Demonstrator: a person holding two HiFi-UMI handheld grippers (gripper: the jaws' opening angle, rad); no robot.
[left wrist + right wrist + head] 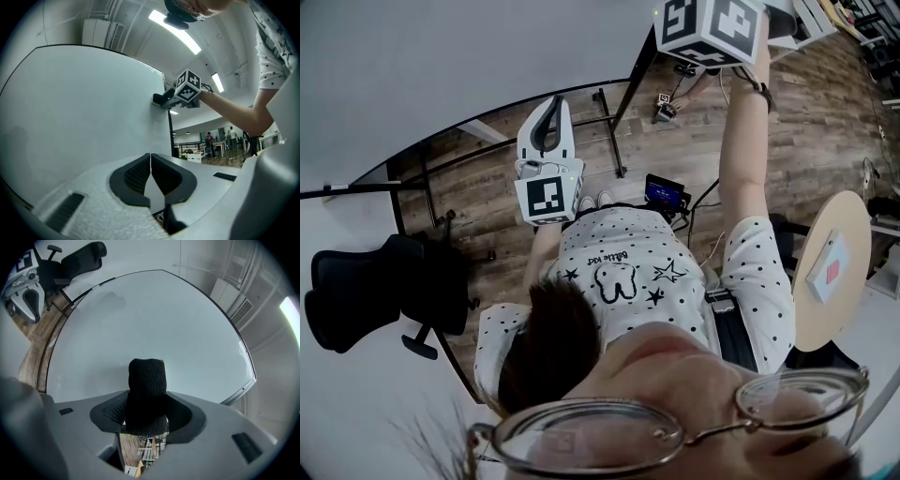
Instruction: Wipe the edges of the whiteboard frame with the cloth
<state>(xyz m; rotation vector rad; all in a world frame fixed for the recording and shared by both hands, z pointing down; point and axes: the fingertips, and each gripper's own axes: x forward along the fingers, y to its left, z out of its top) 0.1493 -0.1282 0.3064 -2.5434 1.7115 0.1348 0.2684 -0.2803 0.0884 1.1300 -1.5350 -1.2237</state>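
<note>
- Whiteboard (154, 329): upright, its white face filling most of both gripper views. Both tools point toward it.
- Frame (247, 363): a thin dark rim round the whiteboard. This is the surface to be wiped.
- Right tool (146, 417): raised high on an outstretched arm. In the left gripper view it sits at the frame's upright side edge, just below the top corner. Its jaws are clamped on the cloth. The high reach suggests a stroke meant to run down that edge from the top.
- Left tool (150, 177): held low in front of the person's chest, well apart from the right tool. Its jaws are fully together, pads touching, with nothing between them. It is judged idle and stands clear of the wiping path.
- Cloth (146, 385): a dark, knitted, rolled wad gripped by its lower half. The rest projects past the jaw tips toward the whiteboard, so fabric rather than tool meets the frame. No view confirms actual contact with the frame.
</note>
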